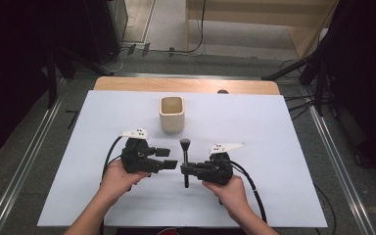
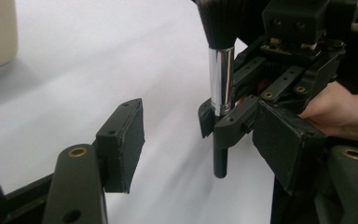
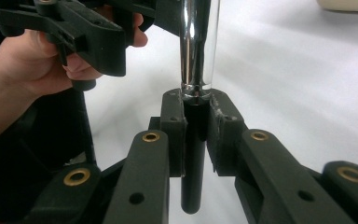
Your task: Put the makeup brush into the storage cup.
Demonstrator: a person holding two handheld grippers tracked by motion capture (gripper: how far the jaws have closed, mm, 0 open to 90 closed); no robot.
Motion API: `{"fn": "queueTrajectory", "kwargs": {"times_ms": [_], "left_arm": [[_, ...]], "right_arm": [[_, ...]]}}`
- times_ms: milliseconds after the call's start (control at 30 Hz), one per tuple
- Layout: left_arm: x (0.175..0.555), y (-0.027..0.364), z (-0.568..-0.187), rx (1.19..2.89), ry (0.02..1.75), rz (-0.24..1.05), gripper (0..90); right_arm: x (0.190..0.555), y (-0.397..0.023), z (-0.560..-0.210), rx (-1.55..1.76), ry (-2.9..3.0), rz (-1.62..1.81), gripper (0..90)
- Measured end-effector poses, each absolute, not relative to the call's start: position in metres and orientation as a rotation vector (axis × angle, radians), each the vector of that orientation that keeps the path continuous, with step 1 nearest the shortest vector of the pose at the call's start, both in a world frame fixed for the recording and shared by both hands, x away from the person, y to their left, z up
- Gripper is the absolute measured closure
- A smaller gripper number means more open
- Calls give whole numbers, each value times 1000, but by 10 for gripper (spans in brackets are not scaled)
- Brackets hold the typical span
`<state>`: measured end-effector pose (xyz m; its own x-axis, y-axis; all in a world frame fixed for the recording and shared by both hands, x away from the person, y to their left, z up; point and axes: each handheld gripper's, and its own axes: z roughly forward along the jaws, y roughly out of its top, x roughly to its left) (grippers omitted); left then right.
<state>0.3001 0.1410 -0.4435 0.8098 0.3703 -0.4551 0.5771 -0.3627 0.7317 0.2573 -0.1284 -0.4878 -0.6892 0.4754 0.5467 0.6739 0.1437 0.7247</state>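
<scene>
Handover step: high view has brush (image 1: 185, 159) at table centre, cup (image 1: 171, 114) at its 11 o'clock; left gripper view, left gripper (image 2: 205, 130) apart, clear; right gripper view, right gripper (image 3: 196, 126) clamped on handle; next, likely carry to cup.

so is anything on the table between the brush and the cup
Nothing visible. The right gripper holds the brush upright, and only bare white table lies between it and the beige cup.
</scene>
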Motion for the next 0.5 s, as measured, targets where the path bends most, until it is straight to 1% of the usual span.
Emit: {"fn": "queueTrajectory", "kwargs": {"times_ms": [167,500], "left_arm": [[297,141,-446,2037,682,-226,307],[290,147,-449,2104,661,-137,286]], "right_arm": [[258,-130,-487,-1140,-2230,-1572,799],[260,-132,-486,-1158,-2235,-1562,799]]}}
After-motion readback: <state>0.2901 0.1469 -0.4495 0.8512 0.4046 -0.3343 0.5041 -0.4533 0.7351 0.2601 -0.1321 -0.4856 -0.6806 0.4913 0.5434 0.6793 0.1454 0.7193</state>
